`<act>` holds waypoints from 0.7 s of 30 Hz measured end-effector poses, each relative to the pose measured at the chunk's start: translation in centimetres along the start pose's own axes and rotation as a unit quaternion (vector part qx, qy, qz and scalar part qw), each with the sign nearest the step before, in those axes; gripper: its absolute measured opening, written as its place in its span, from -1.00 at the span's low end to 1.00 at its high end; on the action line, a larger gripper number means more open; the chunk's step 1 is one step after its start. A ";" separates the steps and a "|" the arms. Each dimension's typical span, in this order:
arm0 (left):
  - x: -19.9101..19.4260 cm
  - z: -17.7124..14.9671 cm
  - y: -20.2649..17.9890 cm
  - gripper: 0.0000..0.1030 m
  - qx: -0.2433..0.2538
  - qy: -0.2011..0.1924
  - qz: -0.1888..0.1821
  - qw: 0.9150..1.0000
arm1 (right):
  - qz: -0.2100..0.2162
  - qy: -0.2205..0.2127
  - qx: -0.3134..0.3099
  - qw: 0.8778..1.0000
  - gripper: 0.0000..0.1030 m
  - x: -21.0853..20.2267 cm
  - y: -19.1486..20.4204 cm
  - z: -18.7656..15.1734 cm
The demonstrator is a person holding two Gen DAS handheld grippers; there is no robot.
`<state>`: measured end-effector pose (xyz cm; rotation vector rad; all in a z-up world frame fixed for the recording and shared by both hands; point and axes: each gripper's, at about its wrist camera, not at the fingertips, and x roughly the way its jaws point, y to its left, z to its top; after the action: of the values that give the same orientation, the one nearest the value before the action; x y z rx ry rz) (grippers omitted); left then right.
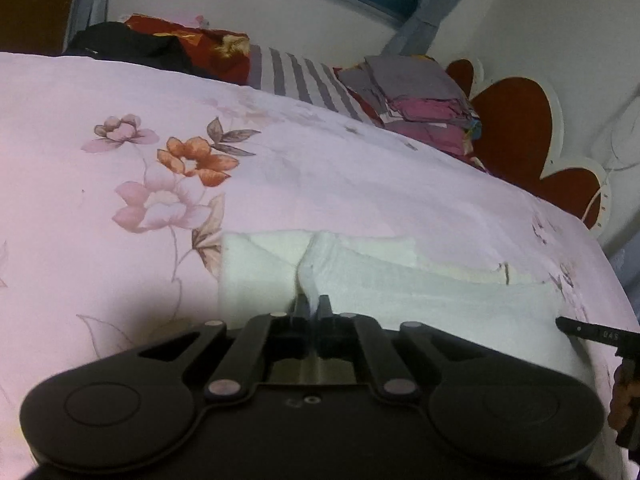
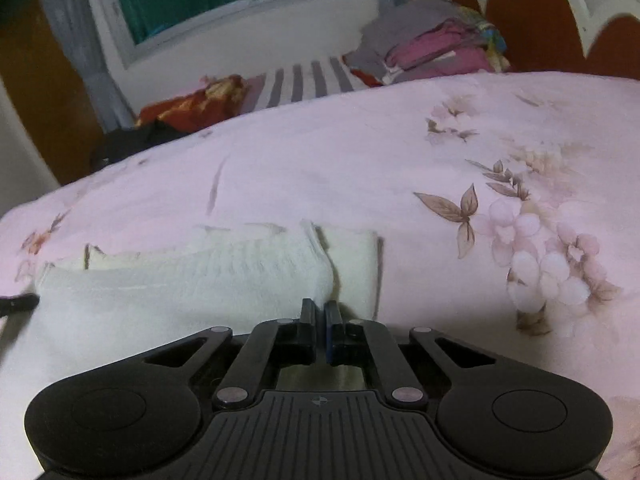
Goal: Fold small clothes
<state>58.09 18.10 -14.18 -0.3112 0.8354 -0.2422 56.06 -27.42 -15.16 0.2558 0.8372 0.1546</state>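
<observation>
The white cloth (image 1: 360, 280) lay on the near edge of the flowered bed (image 1: 120, 100). The left tool (image 1: 312, 306) and the right tool (image 2: 319, 308) each pinched a fold of it.

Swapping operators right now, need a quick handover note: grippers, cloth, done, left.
Left gripper: shut on the near edge of the white cloth, a small ridge of fabric pinched up between the fingers.
Right gripper: shut on the same cloth at its near edge, toward the other end.
Cloth lies flat on the pink flowered bedspread, close to the near side. A second layer shows along its far edge, so it may already be folded once; hard to be sure.
Left: likely lift both pinched points together, carry the near edge over to the far edge, then let go and smooth.
</observation>
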 end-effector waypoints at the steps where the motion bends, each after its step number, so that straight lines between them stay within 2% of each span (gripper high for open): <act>1: -0.3 0.2 0.1 -0.69 -0.007 -0.004 0.000 1.000 | -0.001 0.000 0.011 1.000 -0.93 -0.1 0.0 0.1; 2: -0.9 0.4 0.0 -0.27 -0.010 -0.013 0.010 1.000 | -0.006 -0.003 0.025 1.000 -0.77 -0.4 -0.1 0.5; 3: -1.8 0.4 -0.3 0.17 0.000 -0.027 0.026 0.999 | -0.024 -0.018 0.029 0.999 -0.33 -1.1 0.1 0.7; 4: -3.2 0.3 -1.3 0.23 0.030 -0.058 0.043 0.997 | -0.045 -0.049 0.021 0.998 -0.07 -2.4 0.5 0.8; 5: -4.2 0.0 -2.4 0.24 0.056 -0.082 0.044 0.994 | -0.048 -0.077 0.009 0.996 0.24 -3.5 1.0 0.8; 6: -4.6 -0.2 -3.4 0.24 0.068 -0.085 0.029 0.994 | -0.039 -0.096 -0.004 0.995 0.25 -4.4 1.8 0.7; 7: -4.4 -0.4 -4.7 0.23 0.075 -0.073 0.007 0.994 | -0.017 -0.094 -0.020 0.995 0.25 -4.5 2.9 0.7; 10: -2.4 -1.7 -9.3 0.17 0.123 -0.036 -0.028 0.991 | 0.039 -0.067 -0.083 0.994 0.24 -3.4 7.2 0.1; 12: -1.1 -2.5 -11.5 0.21 0.152 -0.023 -0.029 0.988 | 0.071 -0.041 -0.113 0.990 0.13 -2.1 9.7 -0.4; 13: -0.4 -2.9 -12.1 0.27 0.158 -0.019 -0.024 0.987 | 0.078 -0.030 -0.131 0.988 0.13 -1.5 10.9 -0.6; 14: 0.3 -3.1 -12.2 0.51 0.158 -0.015 -0.013 0.987 | 0.085 -0.015 -0.149 0.985 0.13 -0.7 11.8 -0.9; 15: 0.7 -3.2 -11.9 0.72 0.157 -0.011 -0.001 0.987 | 0.083 -0.005 -0.161 0.983 0.14 -0.1 12.2 -1.1; 17: 0.7 -3.4 -10.1 0.68 0.156 -0.016 0.032 0.987 | 0.048 0.000 -0.177 0.983 0.14 0.6 11.4 -1.3; 19: -0.2 -3.5 -7.3 0.65 0.146 -0.024 0.062 0.987 | -0.007 -0.013 -0.129 0.992 0.14 0.1 7.9 -0.7; 20: -0.6 -3.5 -6.4 0.65 0.142 -0.027 0.065 0.987 | -0.031 -0.004 -0.096 0.995 0.14 0.2 5.6 -0.3; 21: -1.1 -3.4 -5.7 0.63 0.136 -0.025 0.066 0.988 | -0.032 -0.002 -0.075 0.997 0.14 0.0 3.8 -0.2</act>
<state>54.33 12.53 -13.52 -0.0063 0.7593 -0.2207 55.77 -23.77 -14.17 0.0892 0.8250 0.1564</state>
